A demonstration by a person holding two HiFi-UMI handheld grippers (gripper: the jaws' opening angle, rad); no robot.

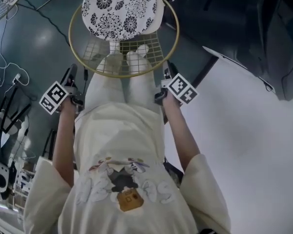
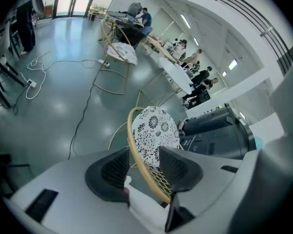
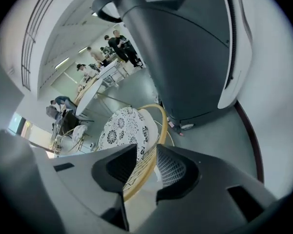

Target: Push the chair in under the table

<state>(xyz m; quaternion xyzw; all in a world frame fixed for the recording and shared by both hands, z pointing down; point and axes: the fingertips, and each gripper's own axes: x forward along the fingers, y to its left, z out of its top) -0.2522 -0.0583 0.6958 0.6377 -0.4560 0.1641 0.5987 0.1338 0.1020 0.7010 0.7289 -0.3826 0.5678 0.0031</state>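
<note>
chair (image 1: 121, 13): on the floor (image 1: 39, 48) straight ahead, patterned cushion (image 1: 112, 4) on the far side, round wire back nearest the body; beside the white worktop (image 1: 244, 130), not under it.
hoop (image 1: 136, 74): gold rim of the chair back; probably picked as the push point, being the firm edge at arm height.
left hand-held gripper (image 2: 144, 165): on the left side of the hoop, jaws apart, hoop running between the pads (image 2: 178, 167) with a gap showing; not clamped.
right hand-held gripper (image 3: 146, 167): mirrored on the right side, jaws wide apart, hoop between them and close to one pad; no squeeze seen.
why one per side: likely to keep the chair from swinging when shoved.
why straddling: hoop caught between parted jaws, ready either for closing or for a plain shove; cannot tell which.
stage: set up at the hoop, push not yet begun (judgement).
next: firm contact on both sides, then steering toward the worktop at right.
risk: thin round hoop sliding along the pads; cable (image 1: 44, 16) on the floor at left, well apart from the chair.
</note>
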